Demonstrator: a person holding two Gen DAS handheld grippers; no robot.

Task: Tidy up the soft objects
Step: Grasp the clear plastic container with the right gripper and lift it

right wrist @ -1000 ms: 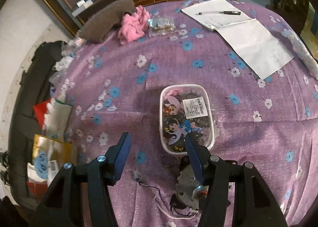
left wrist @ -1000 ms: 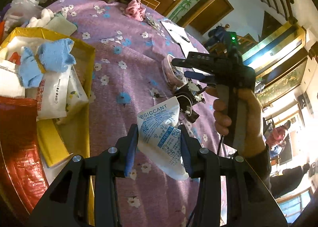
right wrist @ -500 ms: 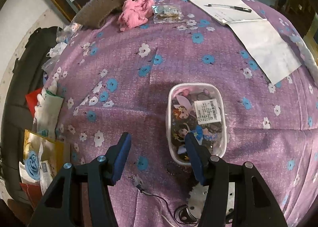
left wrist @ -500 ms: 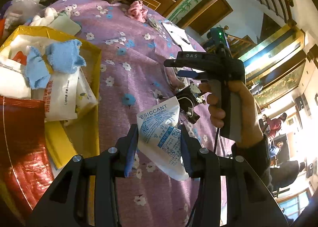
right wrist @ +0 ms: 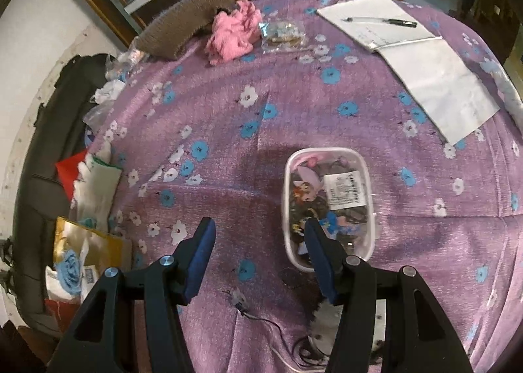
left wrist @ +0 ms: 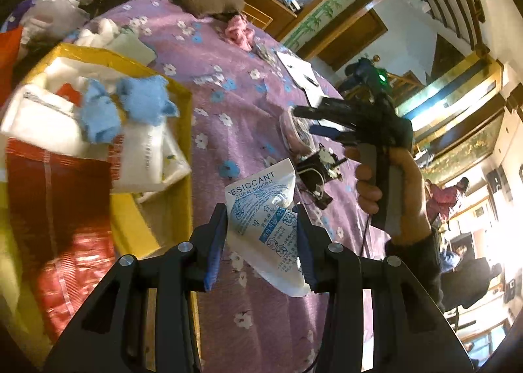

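Observation:
A white desiccant pouch (left wrist: 266,209) with blue print is pinched between the blue pads of my left gripper (left wrist: 260,226), held above the purple flowered tablecloth (left wrist: 235,102). To its left stands a yellow bag (left wrist: 183,105) holding white packets and a blue cloth (left wrist: 143,102). My right gripper (right wrist: 258,229) is open and empty over the tablecloth (right wrist: 294,105), its right finger in front of a clear plastic box (right wrist: 330,196). In the left wrist view a hand holds that right gripper (left wrist: 313,121) above the table. A pink cloth (right wrist: 235,33) and a brown furry cushion (right wrist: 186,26) lie at the far edge.
Paper sheets (right wrist: 438,79) with a pen (right wrist: 382,20) lie at the far right. A small clear packet (right wrist: 281,33) sits beside the pink cloth. A small device with wires (left wrist: 320,170) lies near the plastic box. A red bag (left wrist: 65,209) stands beside the yellow one.
My left gripper has shifted with the pouch, so the yellow bag now looms larger and closer on the left. The right gripper's view has drifted so the plastic box sits further right.

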